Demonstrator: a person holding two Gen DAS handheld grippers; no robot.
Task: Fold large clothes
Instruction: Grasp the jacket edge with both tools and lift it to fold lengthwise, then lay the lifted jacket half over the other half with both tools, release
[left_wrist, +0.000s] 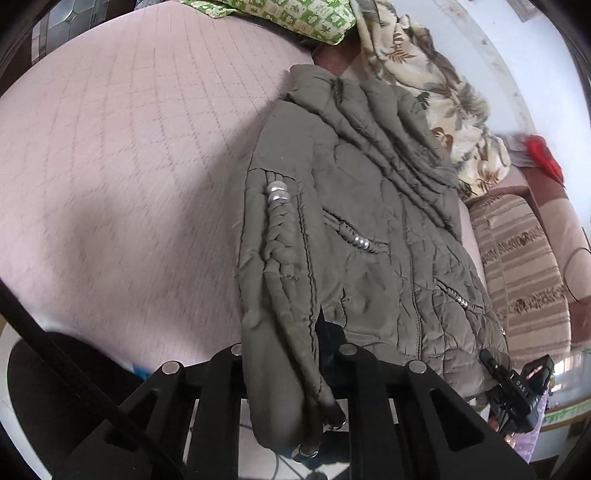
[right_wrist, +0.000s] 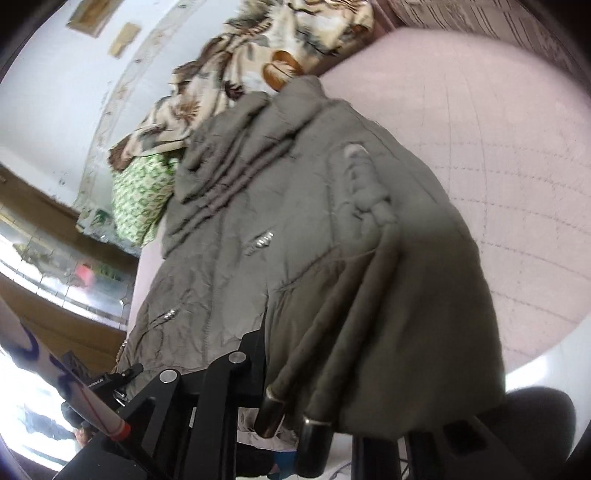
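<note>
An olive-grey quilted jacket (left_wrist: 369, 221) lies front up on a pink quilted bed (left_wrist: 129, 147), collar far, hem near me. My left gripper (left_wrist: 288, 343) is shut on one sleeve (left_wrist: 280, 295), whose cuff hangs down between the black fingers (left_wrist: 328, 336). My right gripper (right_wrist: 295, 350) is shut on the jacket's other sleeve (right_wrist: 369, 295); the bunched fabric drapes over and hides its right finger. Dark cord ends (right_wrist: 273, 406) dangle from that sleeve. The jacket (right_wrist: 277, 221) fills the middle of the right wrist view. Each gripper shows in the other's view: right gripper (left_wrist: 517, 391), left gripper (right_wrist: 110, 376).
A leaf-print blanket (left_wrist: 443, 103) and a green patterned cloth (left_wrist: 295, 18) are piled beyond the collar. A striped cushion (left_wrist: 524, 266) lies beside the jacket by the wall. A dark round seat (left_wrist: 55, 387) stands below the bed's near edge. Pink bed surface (right_wrist: 498, 166) stretches beside the jacket.
</note>
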